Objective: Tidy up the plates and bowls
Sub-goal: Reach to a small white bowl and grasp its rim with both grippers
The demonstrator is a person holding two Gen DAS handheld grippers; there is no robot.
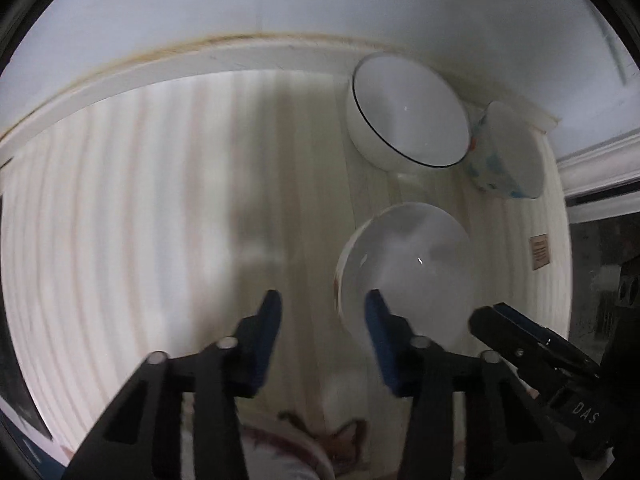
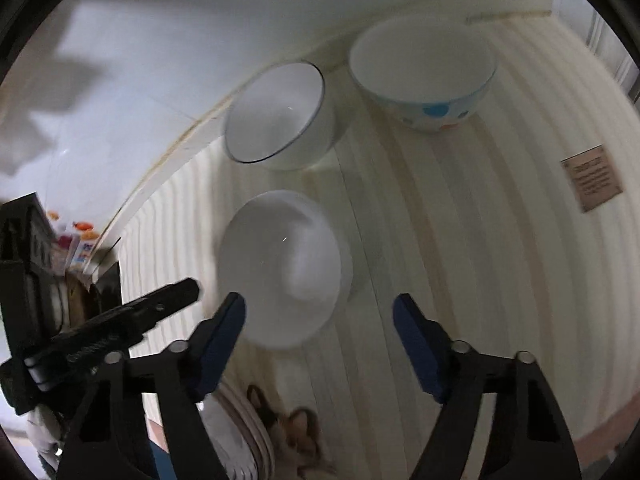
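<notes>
Both tongs spread, holding nothing: left gripper (image 1: 320, 300), right gripper (image 2: 320, 304). Plain bowl (image 2: 280, 264) lower center, black-rimmed bowl (image 2: 276, 116) and dotted bowl (image 2: 420, 68) above; all upright, empty.

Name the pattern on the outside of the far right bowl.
Blue dots on white bowl, clearest in the right wrist view.

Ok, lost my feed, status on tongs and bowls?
Left tongs open, empty. Right tongs open, empty. Plain white bowl nearest, untouched; black-rimmed bowl and dotted bowl behind. Nothing blocking.
</notes>
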